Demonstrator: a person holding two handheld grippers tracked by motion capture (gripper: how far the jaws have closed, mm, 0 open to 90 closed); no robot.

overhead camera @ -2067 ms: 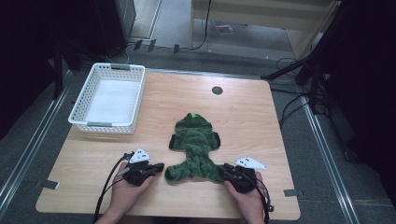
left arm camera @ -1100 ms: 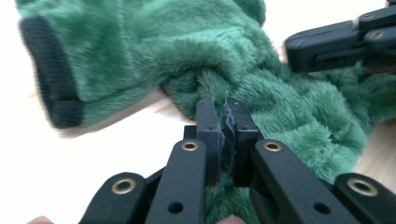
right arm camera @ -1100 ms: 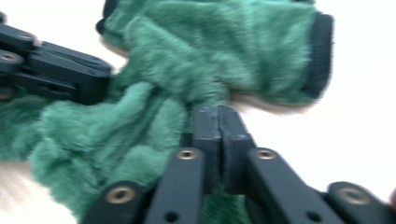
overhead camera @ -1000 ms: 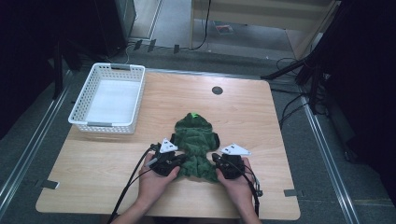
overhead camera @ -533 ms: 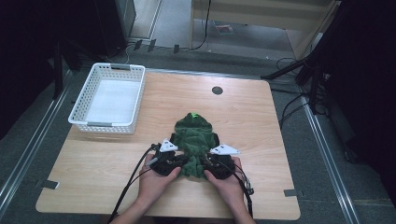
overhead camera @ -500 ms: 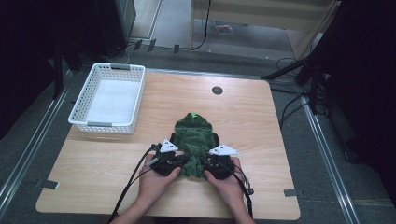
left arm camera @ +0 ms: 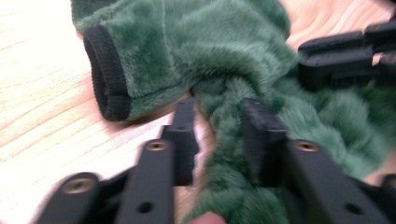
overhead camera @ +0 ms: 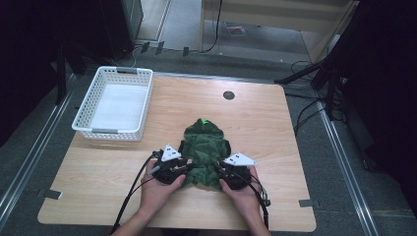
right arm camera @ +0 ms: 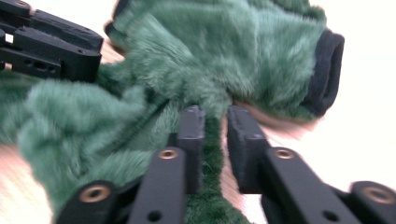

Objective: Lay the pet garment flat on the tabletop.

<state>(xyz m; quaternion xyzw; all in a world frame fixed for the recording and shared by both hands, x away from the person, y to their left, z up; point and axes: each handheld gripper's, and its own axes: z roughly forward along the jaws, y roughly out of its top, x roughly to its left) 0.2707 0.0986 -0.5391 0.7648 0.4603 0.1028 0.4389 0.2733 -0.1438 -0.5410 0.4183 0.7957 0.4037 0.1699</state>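
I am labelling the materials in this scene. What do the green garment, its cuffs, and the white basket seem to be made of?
Green garment: probably synthetic plush or fleece; the gripper views show long, fuzzy, matte pile.
Cuffs: seemingly ribbed knit fabric, black and smooth beside the fur.
White basket: likely moulded plastic; its walls are a regular grid of slots with a slight sheen.
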